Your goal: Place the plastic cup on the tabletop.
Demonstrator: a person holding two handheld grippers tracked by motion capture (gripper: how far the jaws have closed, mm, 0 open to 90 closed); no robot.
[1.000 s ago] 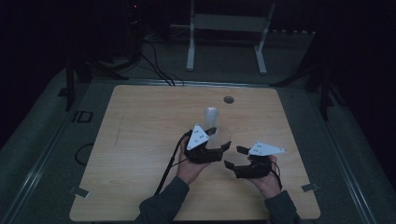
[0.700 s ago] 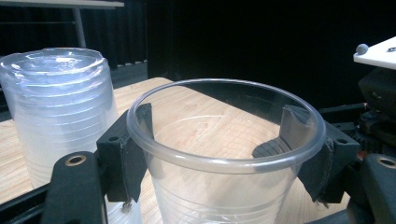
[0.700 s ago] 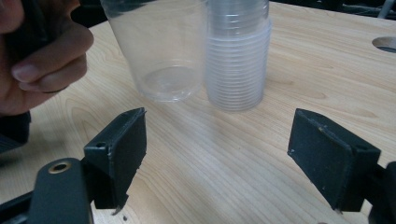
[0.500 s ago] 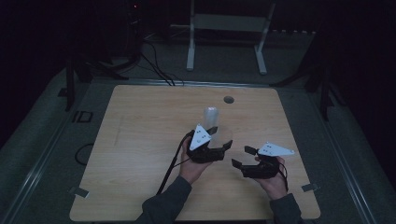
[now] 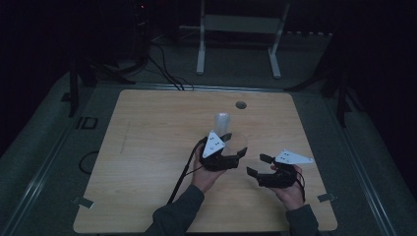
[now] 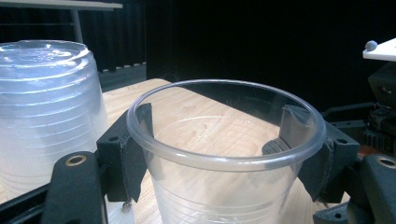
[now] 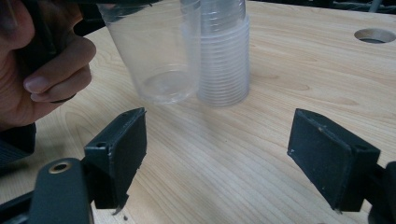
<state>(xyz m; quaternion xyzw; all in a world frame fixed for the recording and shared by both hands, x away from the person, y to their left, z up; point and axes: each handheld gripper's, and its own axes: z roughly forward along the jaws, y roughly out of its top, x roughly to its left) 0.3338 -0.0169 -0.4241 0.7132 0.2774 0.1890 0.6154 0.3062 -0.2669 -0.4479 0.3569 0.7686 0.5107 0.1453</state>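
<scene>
The left gripper (image 6: 224, 154) is clamping a clear plastic cup (image 6: 219, 186) beside the inverted cup stack (image 6: 46, 112); the right gripper (image 7: 219, 154) is hanging wide open, empty. Keeping the squeeze gentle should avoid crushing the cup.

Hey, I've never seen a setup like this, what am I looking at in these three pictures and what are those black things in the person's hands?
There is no robot arm here. A person sits at a wooden table and holds a hand tool in each hand: a gripper with two black jaws.

The high view looks down from above the person. The other two pictures come from small cameras riding on each gripper, looking along its jaws.

The left gripper has its jaws closed on a clear plastic cup, which stands upright with its open mouth up. Beside it stands a stack of cups, turned upside down on the table.

The right gripper is open with nothing between its jaws; it points toward the cup and the stack.

A round hole sits near the table's far edge.
</scene>
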